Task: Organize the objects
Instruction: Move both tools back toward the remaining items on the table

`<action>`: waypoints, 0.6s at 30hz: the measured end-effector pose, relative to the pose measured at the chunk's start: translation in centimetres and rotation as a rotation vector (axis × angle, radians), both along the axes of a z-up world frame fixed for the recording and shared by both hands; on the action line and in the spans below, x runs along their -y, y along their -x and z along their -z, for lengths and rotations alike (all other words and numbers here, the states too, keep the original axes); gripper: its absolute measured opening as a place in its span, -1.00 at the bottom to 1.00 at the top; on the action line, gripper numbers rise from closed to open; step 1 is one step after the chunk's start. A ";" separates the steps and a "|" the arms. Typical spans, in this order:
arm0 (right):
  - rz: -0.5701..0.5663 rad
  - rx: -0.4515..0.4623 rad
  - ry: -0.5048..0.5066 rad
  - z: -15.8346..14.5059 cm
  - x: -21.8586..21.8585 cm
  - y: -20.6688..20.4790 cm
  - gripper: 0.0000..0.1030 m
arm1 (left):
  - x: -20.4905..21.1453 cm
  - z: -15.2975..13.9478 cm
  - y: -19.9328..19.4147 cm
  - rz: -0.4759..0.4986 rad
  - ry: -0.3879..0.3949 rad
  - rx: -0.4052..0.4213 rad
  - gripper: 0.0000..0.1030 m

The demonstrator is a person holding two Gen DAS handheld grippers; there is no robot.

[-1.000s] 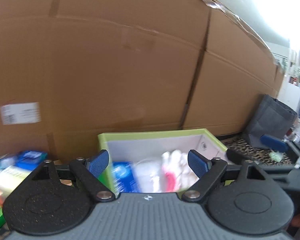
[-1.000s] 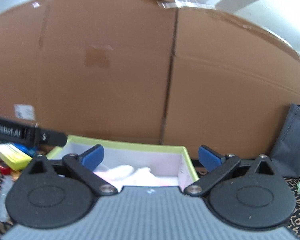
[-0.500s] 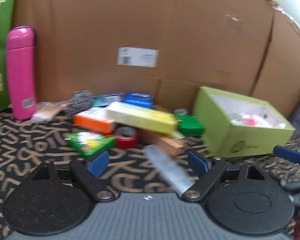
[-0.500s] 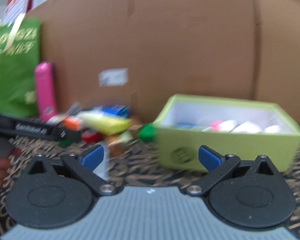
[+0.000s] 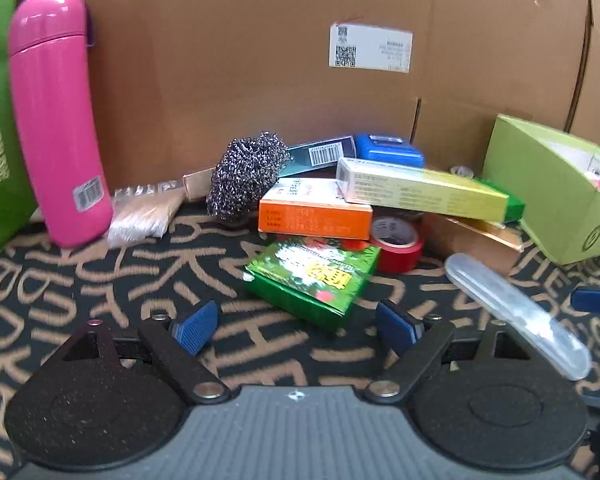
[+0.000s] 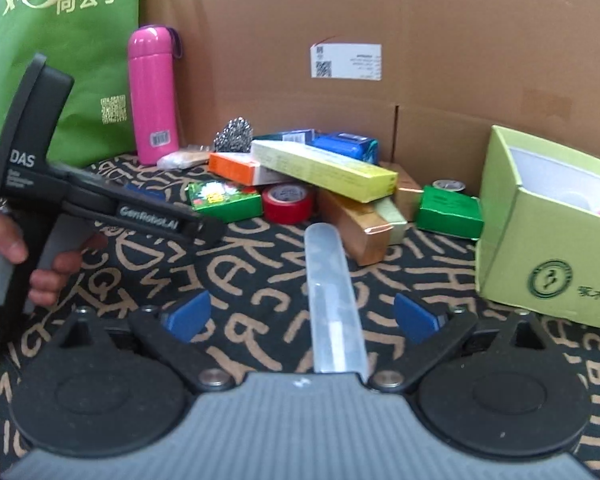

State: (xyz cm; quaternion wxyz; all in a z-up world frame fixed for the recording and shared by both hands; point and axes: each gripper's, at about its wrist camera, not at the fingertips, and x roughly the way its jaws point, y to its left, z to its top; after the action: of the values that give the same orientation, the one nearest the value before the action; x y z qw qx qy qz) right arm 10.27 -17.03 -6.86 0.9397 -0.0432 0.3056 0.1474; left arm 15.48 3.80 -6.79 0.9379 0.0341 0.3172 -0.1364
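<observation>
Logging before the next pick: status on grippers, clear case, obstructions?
Left gripper, right gripper open, empty. Clear case flat on mat, lined up between right jaws. Nothing blocking it.

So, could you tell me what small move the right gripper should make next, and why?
Probably ease the right gripper forward and down, then close on the clear plastic tube. The tube lies on the patterned cloth, lined up between the open jaws, with neither pad touching it. It sits apart from the pile of boxes, so it looks the easiest item to lift toward the light green box.

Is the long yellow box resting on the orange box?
Touching. The left wrist view shows the yellow box lying across the orange box's top right corner.
</observation>
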 end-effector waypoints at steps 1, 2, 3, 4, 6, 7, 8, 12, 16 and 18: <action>-0.002 -0.003 0.004 0.1 -0.2 -0.2 0.92 | 0.1 0.1 -0.3 0.013 -0.011 0.006 0.74; -0.001 -0.007 0.006 0.2 -0.4 -0.5 0.90 | 0.1 0.1 -0.6 0.024 -0.017 0.006 0.74; -0.001 -0.011 0.006 0.3 -0.5 -0.7 0.90 | 0.0 0.1 -0.8 0.024 -0.016 0.008 0.74; 0.001 -0.014 0.005 0.3 -0.5 -0.9 0.90 | -0.1 0.1 -0.9 0.025 -0.008 0.011 0.77; 0.014 -0.028 0.006 0.5 -0.5 -1.5 0.87 | -0.2 0.3 -1.3 0.035 -0.002 0.013 0.85; 0.020 -0.039 0.007 0.6 -0.6 -1.9 0.85 | -0.2 0.3 -1.6 0.039 -0.005 0.011 0.90; 0.027 -0.047 0.006 0.7 -0.6 -2.1 0.81 | -0.1 0.3 -1.8 0.040 -0.007 0.007 0.95; 0.036 -0.061 0.010 0.9 -0.9 -2.6 0.58 | 0.3 0.4 -1.8 0.041 -0.019 0.005 0.98; 0.050 -0.046 0.008 0.7 -0.6 -1.8 -0.33 | -0.2 0.1 -0.4 0.057 0.019 0.029 0.32; 0.049 -0.056 -0.021 0.5 -0.1 -1.5 -0.46 | -0.9 0.0 0.2 0.063 0.065 0.026 0.29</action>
State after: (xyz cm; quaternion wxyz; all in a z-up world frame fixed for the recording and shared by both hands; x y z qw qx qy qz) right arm 11.80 -16.91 -7.40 0.9346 -0.0219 0.3310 0.1286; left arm 15.31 4.65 -6.77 0.9378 0.0154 0.2991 -0.1755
